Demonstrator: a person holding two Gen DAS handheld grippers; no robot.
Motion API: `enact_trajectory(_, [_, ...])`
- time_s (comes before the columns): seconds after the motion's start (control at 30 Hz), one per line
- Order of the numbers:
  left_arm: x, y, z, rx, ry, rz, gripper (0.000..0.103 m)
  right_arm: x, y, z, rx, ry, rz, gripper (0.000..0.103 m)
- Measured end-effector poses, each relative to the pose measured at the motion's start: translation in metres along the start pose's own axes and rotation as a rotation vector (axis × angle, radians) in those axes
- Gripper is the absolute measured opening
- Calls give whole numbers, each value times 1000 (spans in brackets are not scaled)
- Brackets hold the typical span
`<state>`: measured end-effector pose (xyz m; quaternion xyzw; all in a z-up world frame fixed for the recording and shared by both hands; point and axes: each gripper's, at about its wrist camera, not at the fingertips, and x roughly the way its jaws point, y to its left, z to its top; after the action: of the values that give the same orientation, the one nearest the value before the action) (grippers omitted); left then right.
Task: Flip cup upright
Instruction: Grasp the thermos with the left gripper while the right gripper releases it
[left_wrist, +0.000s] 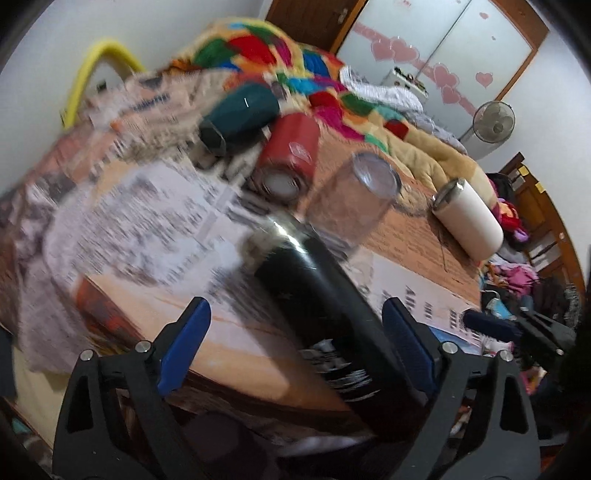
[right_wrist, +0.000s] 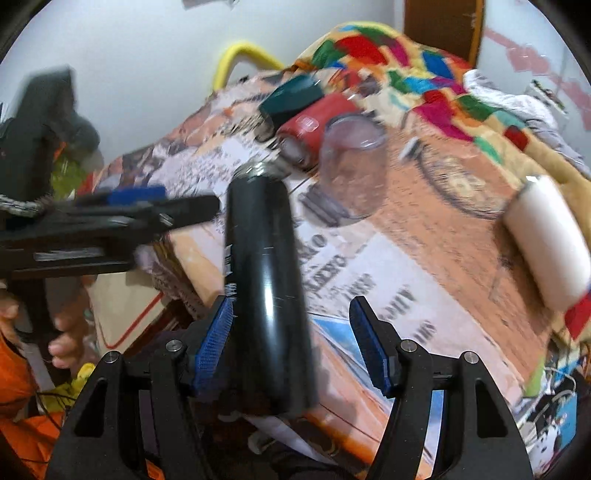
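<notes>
A tall black cup (left_wrist: 314, 295) lies on its side on the newspaper-covered table; it also shows in the right wrist view (right_wrist: 264, 280). My left gripper (left_wrist: 299, 343) is open, its blue pads either side of the black cup, not touching. My right gripper (right_wrist: 291, 339) is open around the same cup, the left pad (right_wrist: 216, 343) close against it. A clear glass (left_wrist: 351, 199) stands upside down behind it. A red cup (left_wrist: 290, 155), a dark green cup (left_wrist: 240, 110) and a white cup (left_wrist: 469, 221) lie on their sides. Both views are blurred.
Newspaper (left_wrist: 147, 206) covers the table. A colourful blanket (left_wrist: 295, 62) is heaped at the back. A yellow hoop (left_wrist: 92, 70) stands by the wall. A fan (left_wrist: 493, 122) and clutter are at the right. The table edge (right_wrist: 177, 273) is near the black cup.
</notes>
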<state>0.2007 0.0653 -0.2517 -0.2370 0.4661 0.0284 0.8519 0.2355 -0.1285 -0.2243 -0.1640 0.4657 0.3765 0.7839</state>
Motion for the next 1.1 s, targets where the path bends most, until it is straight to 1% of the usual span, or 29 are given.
enact_trajectory(0.03, [4, 0, -1, -12, 17, -4, 88, -5, 0, -1, 6, -13, -16, 62])
enact_trajectory(0.1, [16, -1, -6, -50, 62, -10, 83, -18, -2, -7, 23, -53, -56, 62])
enact_trajectory(0.17, [21, -2, -9, -69, 76, -17, 82, -27, -3, -11, 41, -80, -74, 63])
enact_trajectory(0.2, [24, -4, -11, -75, 81, -12, 82, -27, -3, -11, 41, -80, -74, 64])
enact_trajectory(0.23, [27, -5, -13, -77, 82, 17, 82, -32, -3, -16, 52, -96, -88, 64])
enact_trajectory(0.3, [32, -6, -14, -75, 88, 37, 82, -41, -4, -20, 79, -132, -103, 67])
enact_trajectory(0.43, [48, -6, -15, -87, 115, 76, 73, -49, -4, -25, 106, -163, -129, 68])
enact_trajectory(0.47, [49, -7, -15, -87, 114, 82, 72, -50, -3, -27, 114, -171, -130, 68])
enact_trajectory(0.5, [49, -9, -15, -76, 102, 98, 70, -52, -4, -30, 121, -176, -130, 69])
enact_trajectory(0.53, [50, -11, -15, -64, 98, 99, 68, -53, -4, -31, 131, -180, -127, 70])
enact_trajectory(0.6, [49, -13, -15, -50, 90, 90, 65, -55, -5, -34, 155, -192, -123, 77])
enact_trajectory(0.63, [49, -16, -16, -37, 86, 91, 64, -56, -6, -35, 172, -199, -125, 77])
enact_trajectory(0.73, [44, -26, -18, 22, 62, 117, 64, -59, -11, -41, 233, -208, -122, 78])
enact_trajectory(0.8, [35, -32, -22, 54, 36, 117, 64, -62, -13, -46, 267, -222, -122, 78])
enact_trajectory(0.93, [13, -41, -25, 112, -7, 119, 64, -69, -13, -52, 293, -237, -141, 78])
enact_trajectory(1.1, [-13, -54, -29, 178, -55, 123, 64, -78, -16, -55, 323, -259, -125, 78])
